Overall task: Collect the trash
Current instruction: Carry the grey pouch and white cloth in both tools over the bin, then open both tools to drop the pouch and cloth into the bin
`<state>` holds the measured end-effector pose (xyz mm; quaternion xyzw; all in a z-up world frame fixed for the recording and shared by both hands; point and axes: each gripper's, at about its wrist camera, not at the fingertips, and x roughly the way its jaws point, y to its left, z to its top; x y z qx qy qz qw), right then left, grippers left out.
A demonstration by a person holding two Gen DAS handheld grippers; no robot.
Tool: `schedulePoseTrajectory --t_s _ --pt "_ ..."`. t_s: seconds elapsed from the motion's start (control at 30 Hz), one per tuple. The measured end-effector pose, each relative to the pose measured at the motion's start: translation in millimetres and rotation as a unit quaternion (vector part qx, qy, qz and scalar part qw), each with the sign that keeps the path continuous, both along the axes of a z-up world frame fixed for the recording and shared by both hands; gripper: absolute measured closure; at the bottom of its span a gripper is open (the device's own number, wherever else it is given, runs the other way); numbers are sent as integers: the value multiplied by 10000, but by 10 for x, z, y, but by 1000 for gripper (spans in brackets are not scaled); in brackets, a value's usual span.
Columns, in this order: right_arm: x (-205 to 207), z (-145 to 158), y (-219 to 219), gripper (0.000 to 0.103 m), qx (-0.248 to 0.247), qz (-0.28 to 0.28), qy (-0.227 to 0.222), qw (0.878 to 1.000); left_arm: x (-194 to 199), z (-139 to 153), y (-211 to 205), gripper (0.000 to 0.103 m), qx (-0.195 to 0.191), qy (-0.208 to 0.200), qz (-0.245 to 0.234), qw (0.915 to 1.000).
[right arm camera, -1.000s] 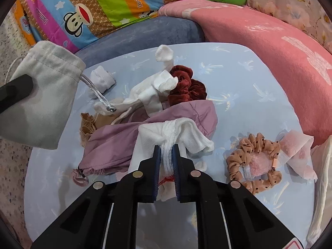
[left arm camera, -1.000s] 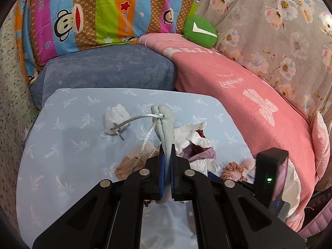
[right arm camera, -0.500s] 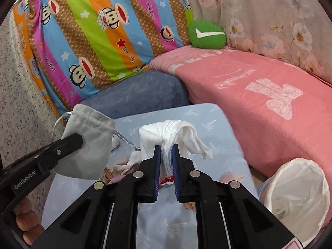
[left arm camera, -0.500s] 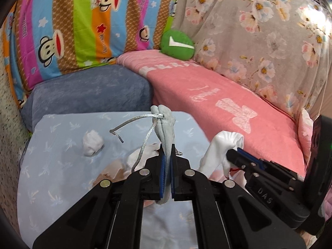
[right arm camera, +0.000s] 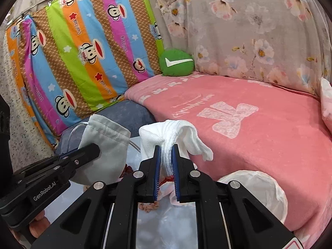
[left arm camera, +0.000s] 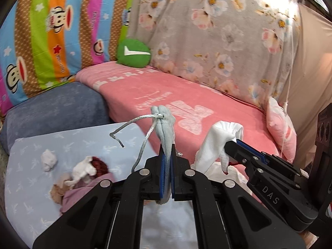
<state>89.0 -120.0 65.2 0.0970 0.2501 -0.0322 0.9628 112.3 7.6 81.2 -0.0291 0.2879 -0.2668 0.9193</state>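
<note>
Much of the bench (left arm camera: 27,188) is hidden behind the black frames of both hand-held grippers, and the heap left on it, a mauve cloth (left arm camera: 76,194) with a dark red scrunchie (left arm camera: 100,164) and pale scraps, is blurred and partly cut off. A small white crumpled wad (left arm camera: 48,159) is seen lying apart from that heap. In the right wrist view only the rim and upper part of a white-lined trash bin (right arm camera: 261,188) are shown, low beside the pink blanket (right arm camera: 249,124); its contents cannot be made out.

The left hand-held gripper (left arm camera: 166,161) is closed tight on a pale grey drawstring pouch (left arm camera: 166,124), whose silver cord (left arm camera: 132,122) is left hanging loose. The right hand-held gripper (right arm camera: 166,157) is clamped on a bunched white cloth (right arm camera: 176,132), its folds draped over both jaws. Both held items are raised above the bench, the pouch to the left of the cloth.
</note>
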Motion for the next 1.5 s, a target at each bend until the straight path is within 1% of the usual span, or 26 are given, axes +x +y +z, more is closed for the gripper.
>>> schedulePoseTrajectory --t_s 0.27,0.47,0.67,0.73,0.77,0.83,0.87,0.9,0.93,0.97,1.0,1.03,1.27,1.5 --pt "-335 -57 -592 92 21 -490 10 9988 -160 -53 -606 99 89 72 -614 9980" --pt "-478 -146 -914 92 53 -776 96 9969 -218 -139 -967 99 217 207 -915 9954" --pt "-547 -239 -1159 91 141 -990 174 9948 -251 -243 -1191 97 256 352 -1135 9926" --pt "-562 -265 -1217 89 182 -1039 186 9942 -264 -262 -1248 97 282 359 -1177 9920" --pt "-563 -274 -1246 87 198 -1071 189 9939 -272 -269 -1276 97 293 368 -1188 9918" --pt "-568 -291 -1283 86 215 -1136 185 9931 -265 -280 -1306 97 294 422 -1242 9909" --pt "-572 -298 -1298 81 234 -1148 177 9930 -260 -285 -1321 93 309 444 -1239 9908" --pt "-580 -299 -1304 75 243 -1184 161 9925 -256 -289 -1323 89 320 449 -1220 9910" --pt "-583 -296 -1317 72 247 -1200 145 9924 -247 -292 -1328 75 343 435 -1170 9916" --pt "-587 -290 -1324 69 250 -1205 124 9923 -249 -286 -1318 56 359 405 -1093 9925" --pt "-590 -285 -1324 69 250 -1209 113 9923 -254 -276 -1299 50 346 358 -1009 9936" --pt "-592 -279 -1328 69 253 -1202 104 9924 -257 -274 -1280 45 327 321 -950 9944" --pt "-571 -272 -1295 63 268 -1125 93 9932 -192 -271 -1207 45 321 350 -751 9960" --pt "-518 -305 -1149 62 266 -972 144 9948 -153 -278 -1048 45 259 381 -611 9971"
